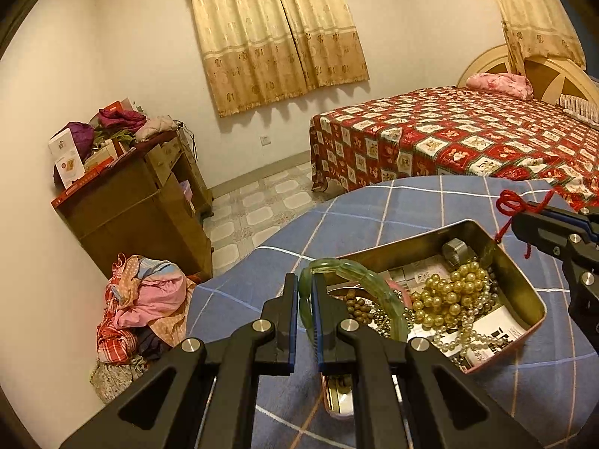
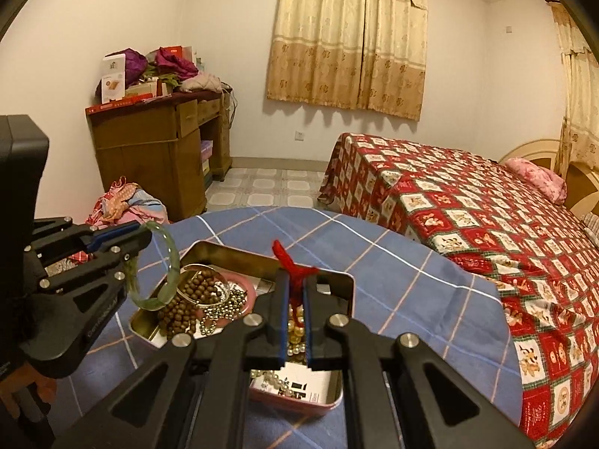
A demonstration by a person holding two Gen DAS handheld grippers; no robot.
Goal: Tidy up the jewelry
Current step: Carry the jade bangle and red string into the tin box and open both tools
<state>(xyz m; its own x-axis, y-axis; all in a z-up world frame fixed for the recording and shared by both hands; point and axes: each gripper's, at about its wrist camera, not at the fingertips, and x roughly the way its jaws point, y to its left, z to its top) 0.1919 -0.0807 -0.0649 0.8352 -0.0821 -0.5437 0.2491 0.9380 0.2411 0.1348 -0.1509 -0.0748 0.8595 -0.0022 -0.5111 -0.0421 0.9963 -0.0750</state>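
Note:
An open metal tin (image 1: 524, 280) (image 2: 337, 280) sits on a blue checked cloth, holding gold pearl strands (image 1: 453, 292), brown wooden beads (image 2: 187, 299), small silver beads and cards. My left gripper (image 1: 305, 280) (image 2: 144, 234) is shut on a green jade bangle (image 1: 359, 280) (image 2: 170, 262), held over the tin's left end. My right gripper (image 2: 295, 277) (image 1: 524, 220) is shut on a red string cord (image 2: 292, 258) (image 1: 513, 205), held above the tin's right side.
The blue cloth (image 1: 374, 205) covers a rounded table. A bed with a red patterned cover (image 2: 468, 205) lies beyond on the right. A wooden desk (image 2: 157, 149) piled with boxes and clothes stands at the left wall, with a clothes heap (image 1: 142, 307) on the floor.

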